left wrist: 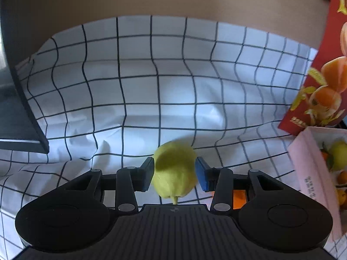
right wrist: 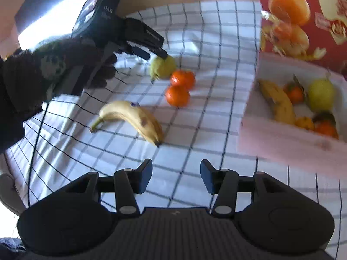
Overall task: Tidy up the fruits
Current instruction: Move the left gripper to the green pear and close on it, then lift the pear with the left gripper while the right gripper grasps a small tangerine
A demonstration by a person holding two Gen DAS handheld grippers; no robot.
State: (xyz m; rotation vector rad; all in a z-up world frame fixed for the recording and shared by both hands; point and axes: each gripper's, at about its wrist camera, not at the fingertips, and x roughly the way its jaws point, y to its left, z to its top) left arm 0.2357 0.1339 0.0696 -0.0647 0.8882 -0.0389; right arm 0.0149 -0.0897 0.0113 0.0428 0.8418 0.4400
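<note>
My left gripper [left wrist: 174, 171] is shut on a yellow-green pear [left wrist: 174, 171], its pads pressing both sides. In the right wrist view the left gripper [right wrist: 161, 54] sits on that pear [right wrist: 162, 67] on the checkered cloth. Two tangerines [right wrist: 182, 78] [right wrist: 177, 95] lie right beside the pear, and a banana [right wrist: 132, 117] lies nearer. My right gripper [right wrist: 176, 175] is open and empty above the cloth, in front of the banana. A pink box [right wrist: 282, 138] at the right holds a banana, a pear and several tangerines; it also shows in the left wrist view [left wrist: 312, 173].
A red fruit-printed carton [right wrist: 303, 17] stands behind the pink box, also in the left wrist view [left wrist: 321, 82]. A dark panel [left wrist: 19, 117] stands at the left edge of the cloth. The white checkered cloth [left wrist: 151, 86] covers the table.
</note>
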